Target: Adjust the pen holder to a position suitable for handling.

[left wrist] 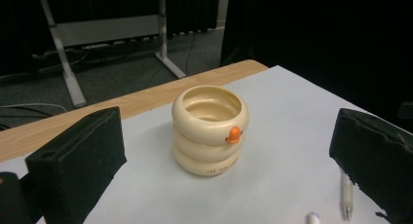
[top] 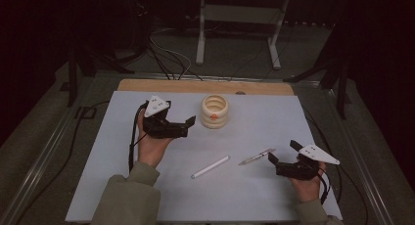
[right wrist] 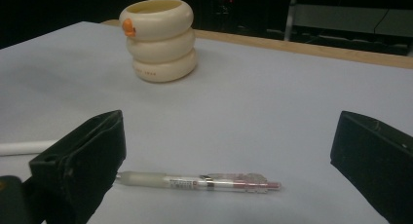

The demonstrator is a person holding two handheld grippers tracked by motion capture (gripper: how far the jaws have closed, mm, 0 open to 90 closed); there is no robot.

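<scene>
Both grippers poised, jaws wide apart, holding nothing

The right gripper (top: 280, 154) hovers near the clear pen (right wrist: 199, 181) lying flat on the white table (top: 264, 122); the left gripper (top: 188, 124) faces the cream ringed cup (left wrist: 210, 130); a white stick (top: 210, 167) lies between.

Dim room, grey floor (top: 235, 54), white metal stand (top: 240, 19) at 12 o'clock, black cables (top: 166, 58), pale worktop (top: 244, 186) with wooden edge (top: 147, 85).
</scene>
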